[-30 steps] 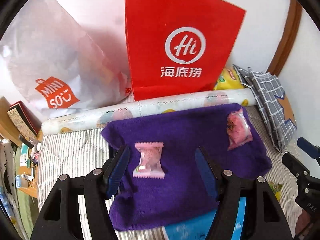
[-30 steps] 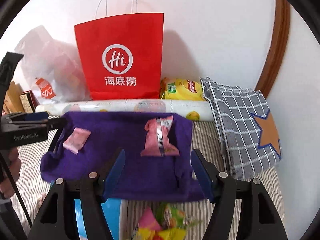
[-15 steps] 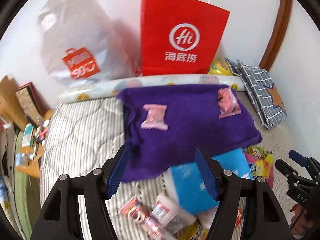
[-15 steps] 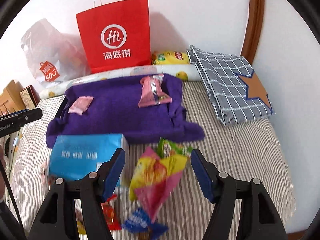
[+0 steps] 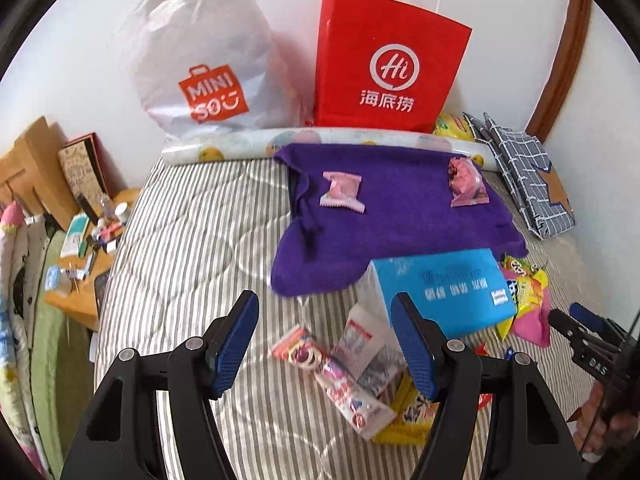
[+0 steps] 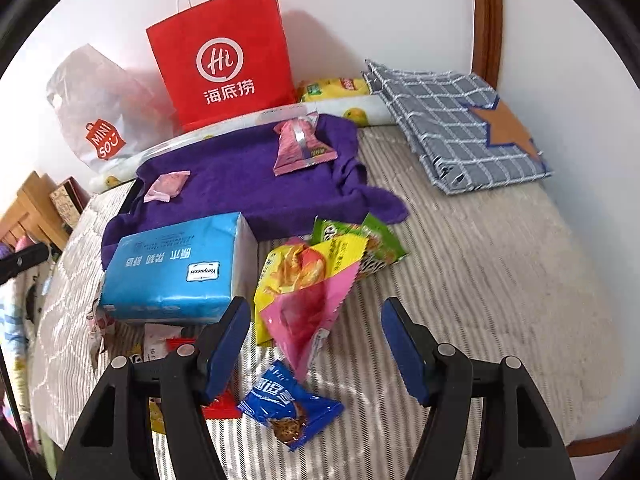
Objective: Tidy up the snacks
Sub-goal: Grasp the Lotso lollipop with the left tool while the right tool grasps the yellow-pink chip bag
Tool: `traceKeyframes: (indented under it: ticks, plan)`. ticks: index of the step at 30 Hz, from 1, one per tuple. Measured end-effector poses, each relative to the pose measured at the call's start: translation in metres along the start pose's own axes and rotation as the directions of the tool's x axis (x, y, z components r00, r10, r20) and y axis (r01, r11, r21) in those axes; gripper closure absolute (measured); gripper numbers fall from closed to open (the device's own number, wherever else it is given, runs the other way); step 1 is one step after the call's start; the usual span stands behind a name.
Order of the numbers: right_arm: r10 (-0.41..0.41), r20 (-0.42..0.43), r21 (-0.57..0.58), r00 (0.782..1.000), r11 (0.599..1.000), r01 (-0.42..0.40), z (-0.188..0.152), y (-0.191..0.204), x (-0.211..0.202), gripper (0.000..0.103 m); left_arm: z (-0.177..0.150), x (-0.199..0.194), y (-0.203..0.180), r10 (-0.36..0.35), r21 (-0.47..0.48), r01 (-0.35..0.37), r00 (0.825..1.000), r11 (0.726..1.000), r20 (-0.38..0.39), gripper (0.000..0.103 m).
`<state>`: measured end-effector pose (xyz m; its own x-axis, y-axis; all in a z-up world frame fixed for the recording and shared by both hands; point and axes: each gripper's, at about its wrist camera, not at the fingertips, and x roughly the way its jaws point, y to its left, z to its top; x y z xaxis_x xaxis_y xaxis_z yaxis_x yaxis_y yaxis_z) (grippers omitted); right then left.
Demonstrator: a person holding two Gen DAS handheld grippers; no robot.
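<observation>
A purple towel [image 5: 400, 224] [image 6: 240, 176] lies on the striped bed. On it rest a small pink candy packet [image 5: 342, 192] [image 6: 166, 186] at its left and a larger pink snack packet [image 5: 466, 184] [image 6: 302, 146] at its right. Nearer me lies a pile of loose snacks: a pink-and-white packet [image 5: 340, 384], a yellow-and-pink chip bag [image 6: 308, 292] [image 5: 524, 300], a green bag [image 6: 360, 246] and a blue cookie packet [image 6: 288, 408]. My left gripper [image 5: 324, 344] hovers open above the pink-and-white packet. Open too, my right gripper [image 6: 316, 348] hangs over the chip bag's pink end. Neither holds anything.
A blue tissue pack [image 5: 440, 288] [image 6: 176, 268] sits between towel and snack pile. A red paper bag [image 5: 388, 64], a white plastic bag [image 5: 208, 68] and a wrapped roll [image 5: 320, 140] line the wall. A checked folded bag [image 6: 460, 120] lies at right; a cluttered wooden stand [image 5: 80, 264] at left.
Both grippers have pulled back from the purple towel toward the near edge of the bed, leaving the two pink packets on it. The snack pile and tissue pack have come into view.
</observation>
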<state>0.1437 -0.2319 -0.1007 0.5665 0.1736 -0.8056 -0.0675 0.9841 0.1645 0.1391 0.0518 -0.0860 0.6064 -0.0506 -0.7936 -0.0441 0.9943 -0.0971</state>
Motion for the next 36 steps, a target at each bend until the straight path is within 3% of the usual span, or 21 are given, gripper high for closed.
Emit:
traceKeyframes:
  ticks: [5, 11, 13, 17, 23, 28, 31, 34, 36]
  plan:
    - [0.077, -0.026, 0.057, 0.997, 0.996, -0.075, 0.005, -0.005, 0.021, 0.037, -0.011, -0.003, 0.002, 0.007, -0.008, -0.007, 1.0, 1.0, -0.01, 0.035]
    - [0.063, -0.045, 0.059, 0.997, 0.996, -0.061, 0.01, 0.001, 0.047, 0.037, -0.019, -0.006, 0.002, 0.014, -0.032, -0.014, 1.0, 0.999, -0.014, 0.035]
    - [0.058, -0.032, 0.041, 0.998, 0.998, -0.056, 0.009, 0.004, 0.049, 0.047, -0.023, -0.004, 0.001, 0.008, -0.038, -0.009, 1.0, 0.999, -0.024, 0.035]
    - [0.069, -0.012, 0.024, 0.998, 0.997, -0.068, 0.004, 0.001, 0.037, 0.052, -0.032, 0.0, 0.0, 0.016, -0.032, -0.017, 0.999, 0.999, -0.035, 0.035]
    - [0.092, 0.042, 0.058, 0.995, 0.994, -0.094, -0.013, -0.009, 0.001, 0.052, -0.045, 0.022, -0.002, -0.018, -0.064, 0.012, 0.995, 0.998, -0.095, 0.035]
    - [0.095, 0.084, 0.067, 0.992, 0.993, -0.101, -0.029, -0.013, -0.026, 0.052, -0.055, 0.044, 0.001, -0.007, -0.097, -0.006, 0.99, 0.995, -0.139, 0.035]
    - [0.104, 0.108, 0.07, 0.989, 0.991, -0.112, -0.037, -0.013, -0.037, 0.052, -0.058, 0.055, 0.006, -0.015, -0.119, -0.001, 0.991, 0.993, -0.134, 0.044]
    - [0.103, 0.123, 0.059, 0.987, 0.992, -0.11, -0.043, -0.01, -0.044, 0.052, -0.063, 0.068, 0.007, -0.028, -0.11, 0.009, 0.985, 0.994, -0.173, 0.078]
    - [0.096, 0.13, 0.054, 0.987, 0.993, -0.104, -0.045, -0.01, -0.047, 0.052, -0.067, 0.071, 0.008, -0.019, -0.103, 0.0, 0.981, 0.995, -0.191, 0.082]
